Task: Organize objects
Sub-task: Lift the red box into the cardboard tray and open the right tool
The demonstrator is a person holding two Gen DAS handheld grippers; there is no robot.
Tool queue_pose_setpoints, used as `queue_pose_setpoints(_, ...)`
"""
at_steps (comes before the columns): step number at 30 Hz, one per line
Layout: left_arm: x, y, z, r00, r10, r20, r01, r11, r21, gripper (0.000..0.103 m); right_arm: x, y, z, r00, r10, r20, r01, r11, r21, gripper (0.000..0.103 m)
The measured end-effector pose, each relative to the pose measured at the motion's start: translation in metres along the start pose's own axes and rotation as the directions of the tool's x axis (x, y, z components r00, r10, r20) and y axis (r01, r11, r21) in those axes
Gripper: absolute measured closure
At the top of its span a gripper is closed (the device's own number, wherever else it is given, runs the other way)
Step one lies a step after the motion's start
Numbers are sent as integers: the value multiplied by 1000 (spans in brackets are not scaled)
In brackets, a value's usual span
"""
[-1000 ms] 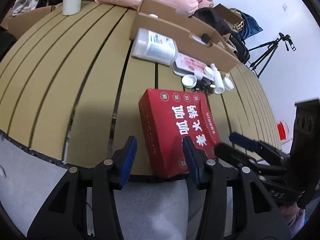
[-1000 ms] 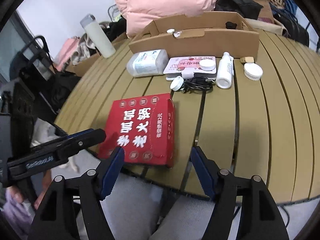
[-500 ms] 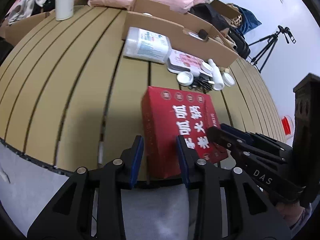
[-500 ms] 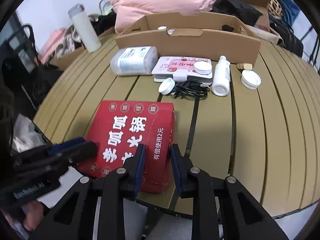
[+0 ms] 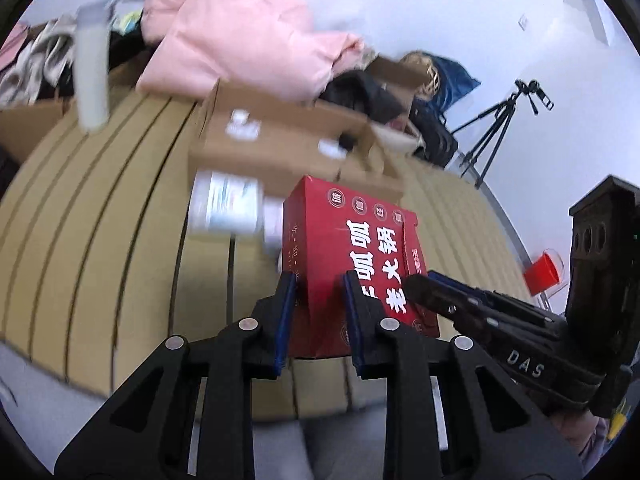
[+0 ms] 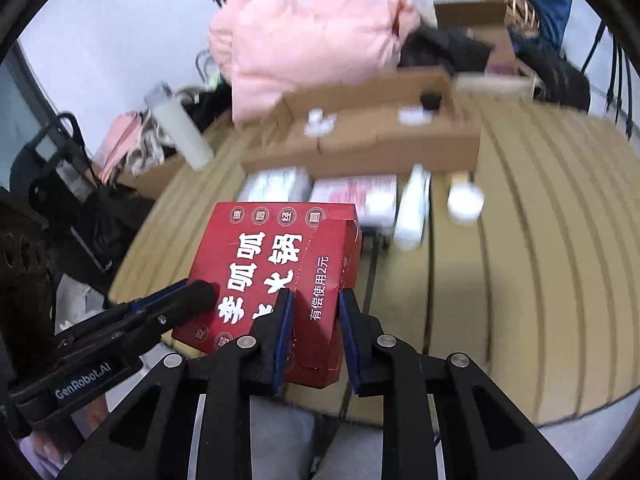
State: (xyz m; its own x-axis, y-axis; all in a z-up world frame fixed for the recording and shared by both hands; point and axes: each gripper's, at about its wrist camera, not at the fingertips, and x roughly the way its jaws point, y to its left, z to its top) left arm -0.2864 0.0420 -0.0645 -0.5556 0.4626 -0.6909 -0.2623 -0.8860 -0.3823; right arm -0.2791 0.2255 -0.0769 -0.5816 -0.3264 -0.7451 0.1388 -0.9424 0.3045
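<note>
Both tongs clamped on red box (image 5: 344, 256): left gripper (image 5: 318, 320), right gripper (image 6: 314, 328). Keep it level; carry toward cardboard tray (image 6: 372, 136) at 12 o'clock.

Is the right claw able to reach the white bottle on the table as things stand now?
Probably not at once. The right claw is shut on the red box, which it holds together with the left claw. The white bottle lies beyond the box.

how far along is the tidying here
Early. Done: a few small white items already sit in the cardboard box. In hand: both the left gripper and right gripper clamp the red box, lifted. Left: white bottle, pink packet and white jar on the table.
</note>
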Motion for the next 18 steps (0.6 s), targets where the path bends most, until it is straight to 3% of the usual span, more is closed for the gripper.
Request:
queue_pose_setpoints(5, 14, -10, 86, 1000, 7, 15, -7, 999, 44, 83, -2, 0, 84, 999, 1, 47, 1, 999, -34, 78)
queue_pose_setpoints(10, 64, 25, 148, 1000, -14, -2, 14, 999, -49, 83, 35, 0, 164, 999, 3, 52, -1, 999, -38, 76)
queue_pose_setpoints(13, 103, 47, 162, 998, 55, -39, -57, 996, -63, 84, 83, -9, 188, 1000, 13, -15, -13, 1000, 3, 76)
queue_pose_setpoints(18, 153, 75, 158, 975, 192, -108, -197, 980, -41, 84, 177, -18, 196, 987, 6, -162, 0, 999, 37, 76)
